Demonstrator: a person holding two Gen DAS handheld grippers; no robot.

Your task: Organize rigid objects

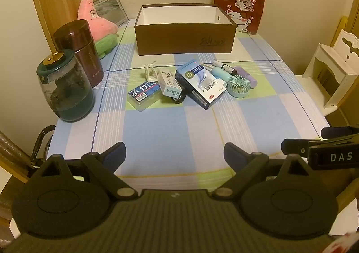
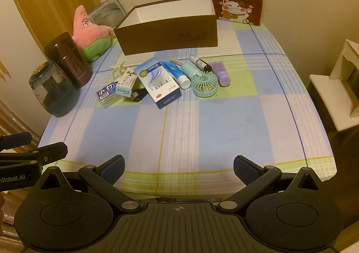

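An open brown box (image 1: 184,37) (image 2: 168,35) with a white inside stands at the back of the checked tablecloth. In front of it lies a cluster: a large blue-white medicine box (image 1: 199,84) (image 2: 158,84), a small teal box (image 1: 169,83) (image 2: 125,85), a clear case with a blue label (image 1: 144,93) (image 2: 106,94), a white clip (image 1: 149,71), a mint fan (image 1: 239,85) (image 2: 205,84), a purple tube (image 2: 221,72) and a blue tube (image 2: 176,73). My left gripper (image 1: 175,155) hangs open over the near cloth, nothing between its fingers. My right gripper (image 2: 179,168) is open too, near the front edge.
A glass teapot (image 1: 65,89) (image 2: 53,91) and a maroon flask (image 1: 79,51) (image 2: 69,60) stand at the left. A pink plush (image 1: 96,26) and a picture frame lie behind them. A cat-print cushion (image 1: 240,9) leans at the back right. A white chair (image 1: 332,69) stands right of the table.
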